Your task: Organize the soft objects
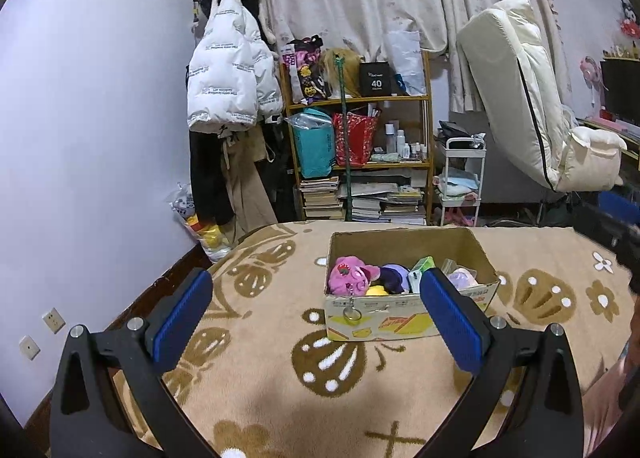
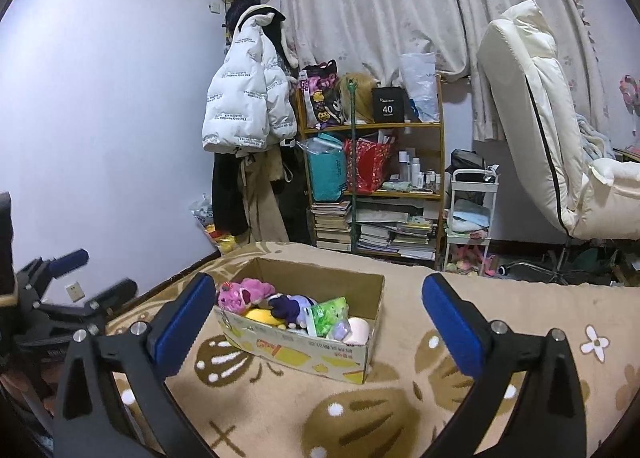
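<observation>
Both grippers empty, toys boxed on the bed

Left gripper (image 1: 316, 314) and right gripper (image 2: 318, 318) hover with fingers spread wide, holding nothing; pink plush (image 2: 246, 292) sits in the cardboard box (image 2: 304, 356) on the blanket (image 2: 400, 410). I'd back off straight, without nudging the box.

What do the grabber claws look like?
Each gripper has two black fingers, thick and curved like tongs, with silver bolts near the joints. The finger pads are bright blue, flat and ribbed. No cables show.
</observation>
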The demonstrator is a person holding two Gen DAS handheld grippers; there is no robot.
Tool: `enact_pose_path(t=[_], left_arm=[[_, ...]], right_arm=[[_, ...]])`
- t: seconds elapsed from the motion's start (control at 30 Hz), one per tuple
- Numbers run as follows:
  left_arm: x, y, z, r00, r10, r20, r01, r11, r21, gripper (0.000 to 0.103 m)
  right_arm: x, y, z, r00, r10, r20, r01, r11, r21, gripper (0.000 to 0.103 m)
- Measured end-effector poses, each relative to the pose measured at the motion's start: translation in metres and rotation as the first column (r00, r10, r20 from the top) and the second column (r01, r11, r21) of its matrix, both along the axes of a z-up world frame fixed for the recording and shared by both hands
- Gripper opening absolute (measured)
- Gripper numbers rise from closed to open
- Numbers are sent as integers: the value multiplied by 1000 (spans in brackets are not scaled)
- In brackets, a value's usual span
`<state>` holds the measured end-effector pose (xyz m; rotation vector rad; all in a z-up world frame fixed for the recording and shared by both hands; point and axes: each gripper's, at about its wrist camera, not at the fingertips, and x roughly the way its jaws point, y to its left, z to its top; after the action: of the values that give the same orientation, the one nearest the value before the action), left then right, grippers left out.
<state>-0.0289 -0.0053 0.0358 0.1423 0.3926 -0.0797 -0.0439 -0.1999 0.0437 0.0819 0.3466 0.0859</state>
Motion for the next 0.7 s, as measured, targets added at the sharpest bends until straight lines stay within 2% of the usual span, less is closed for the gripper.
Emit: enact_pose_path(t=[0.3,0.7], left_arm=[[7,1,-10,1000,1,-12,-1,1000,-2,102],[15,0,-20,1000,3,-13,-3,1000,5,102]], right_arm=[[8,-8,-32,1000,-19,-25,19,1000,-4,103],[17,-18,-43,997,-59,-50,60,998,17,103]])
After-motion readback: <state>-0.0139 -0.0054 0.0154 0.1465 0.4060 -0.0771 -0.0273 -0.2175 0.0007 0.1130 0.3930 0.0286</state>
